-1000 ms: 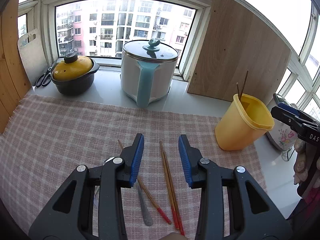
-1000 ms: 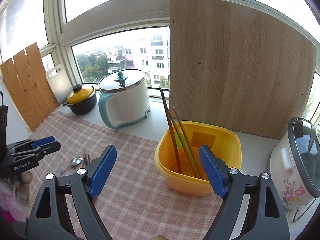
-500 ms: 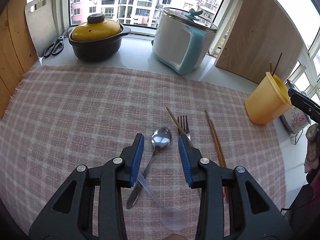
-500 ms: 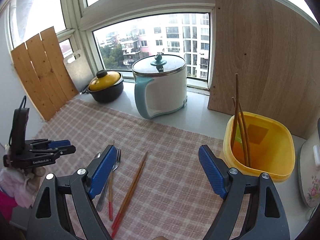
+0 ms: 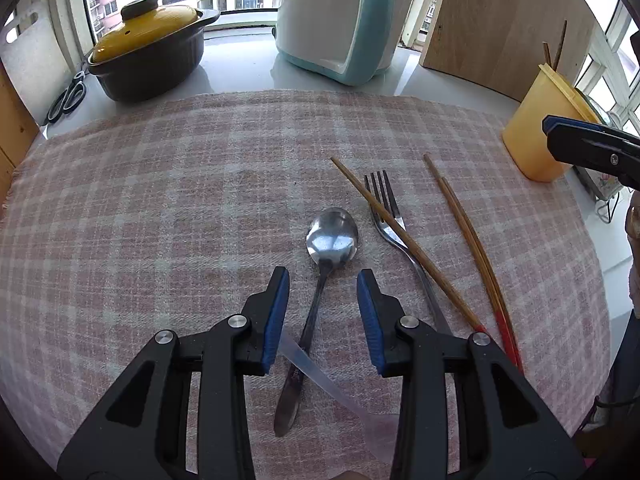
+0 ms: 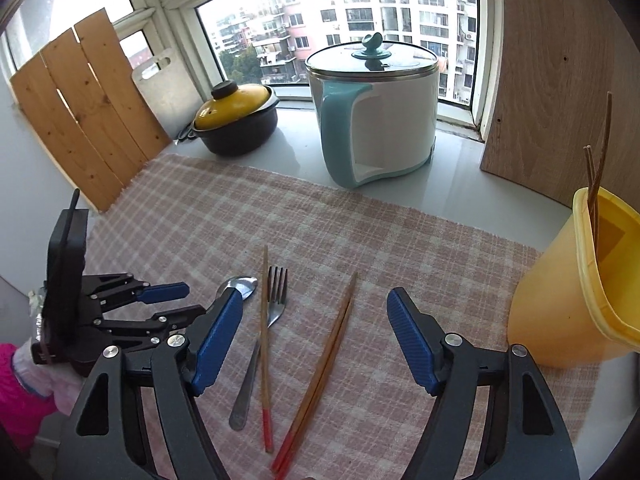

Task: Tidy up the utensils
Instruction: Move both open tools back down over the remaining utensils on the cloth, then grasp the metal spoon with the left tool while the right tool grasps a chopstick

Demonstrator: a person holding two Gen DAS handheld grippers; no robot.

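Since spoon [image 5: 331,240] lies on checked cloth [image 5: 160,208] with handle crossing clear plastic utensil [image 5: 320,376], left claw [image 5: 323,312], narrow and empty, might drag both. Right claw [image 6: 316,340], wide, just been closing, straddles chopstick pair [image 6: 320,376]; one could slip.

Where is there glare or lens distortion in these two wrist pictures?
Left wrist view: daylight glints off the spoon bowl, and the fisheye bows the checked cloth outward. Right wrist view: the window is bright but the buildings outside stay readable; the wood panel curves at the frame edge.
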